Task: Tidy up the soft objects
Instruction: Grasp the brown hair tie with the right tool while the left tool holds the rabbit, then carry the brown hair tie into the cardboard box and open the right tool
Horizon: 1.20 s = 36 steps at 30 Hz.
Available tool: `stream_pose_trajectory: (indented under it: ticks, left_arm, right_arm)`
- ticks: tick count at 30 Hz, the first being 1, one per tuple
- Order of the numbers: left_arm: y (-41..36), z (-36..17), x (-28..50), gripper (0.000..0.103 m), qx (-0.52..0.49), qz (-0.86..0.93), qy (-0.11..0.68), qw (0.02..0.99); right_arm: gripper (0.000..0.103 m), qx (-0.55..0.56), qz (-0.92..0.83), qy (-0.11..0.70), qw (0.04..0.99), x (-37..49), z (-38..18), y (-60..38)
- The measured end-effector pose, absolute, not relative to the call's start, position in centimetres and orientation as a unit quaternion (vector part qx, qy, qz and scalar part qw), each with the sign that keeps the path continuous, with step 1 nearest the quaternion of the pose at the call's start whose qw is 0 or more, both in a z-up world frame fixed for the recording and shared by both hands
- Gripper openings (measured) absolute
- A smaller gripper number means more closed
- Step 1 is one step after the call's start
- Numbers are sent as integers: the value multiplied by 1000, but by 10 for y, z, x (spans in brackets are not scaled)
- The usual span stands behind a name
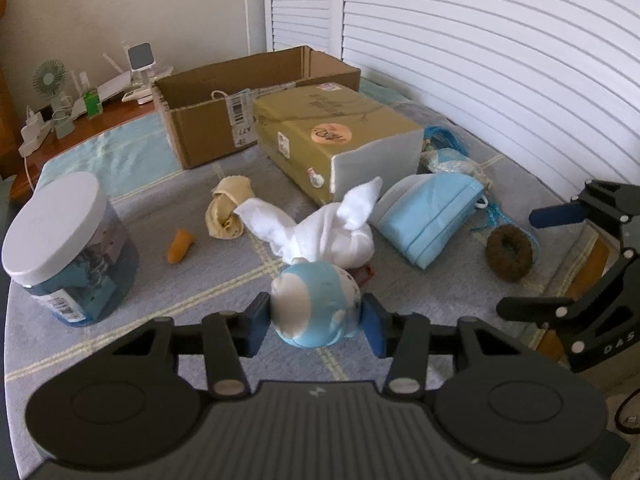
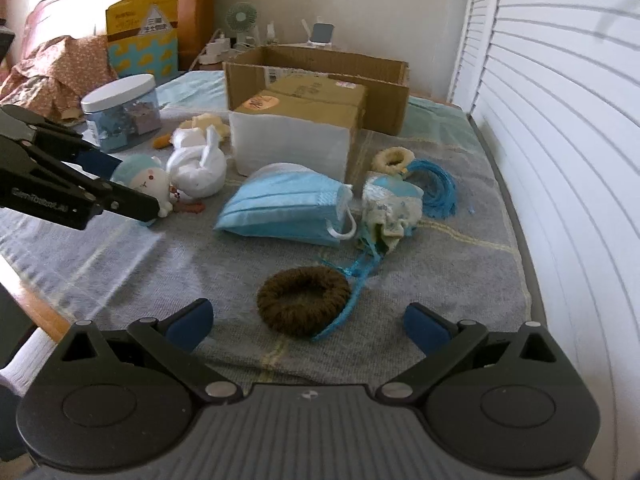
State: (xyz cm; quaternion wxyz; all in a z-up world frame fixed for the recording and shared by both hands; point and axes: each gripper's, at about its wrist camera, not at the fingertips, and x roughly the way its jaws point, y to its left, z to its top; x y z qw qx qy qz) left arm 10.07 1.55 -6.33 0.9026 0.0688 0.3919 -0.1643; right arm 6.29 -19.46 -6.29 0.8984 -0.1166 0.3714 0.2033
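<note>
My left gripper (image 1: 316, 320) is shut on a small blue-and-white plush toy (image 1: 316, 304), its blue pads pressing both sides just above the grey checked blanket. The right wrist view shows the same plush toy (image 2: 148, 176) held at the left. Behind it lie a knotted white cloth bundle (image 1: 332, 236), a pack of blue face masks (image 1: 428, 216) and a cream cloth (image 1: 226, 208). My right gripper (image 2: 308, 326) is open, hovering just in front of a brown scrunchie (image 2: 304, 320), with nothing between its fingers. An open cardboard box (image 1: 208, 128) stands at the back.
A tan tissue pack (image 1: 340, 140) lies before the box. A white-lidded jar (image 1: 68, 248) stands at the left, an orange piece (image 1: 180, 246) beside it. Blue string (image 2: 436, 188), a cream ring (image 2: 394, 160) and a patterned cloth (image 2: 392, 208) lie right, near the louvred doors.
</note>
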Motion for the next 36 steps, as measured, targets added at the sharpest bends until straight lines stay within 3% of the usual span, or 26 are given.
stream_pose_trajectory:
  ticks: [9,11,21,24,28,36]
  left_arm:
    - [17,-62,96,48,71,-163,396,901]
    - [18,-62,96,48,68,-164,396,901]
    - [19,-62,96,48,65,-166,395,901]
    - [20,-62,96,48,65,-166,395,901]
    - [21,-60,96,47,63,-168,398,900]
    - [24,-44,91,47,68,-181,395,898]
  right_arm:
    - [101,-130,223,352,900,66,-54,-182]
    - [94,-131,231,344,900,64,-51,-180]
    - [84,-130,229,369,891,70,-61,-178]
    - [75,-135,224,369,892,69,-60,-180]
    - [54,-139,210,372,893,71,-59,-181]
    - [52,-134,212,359,899,64,-43,-183]
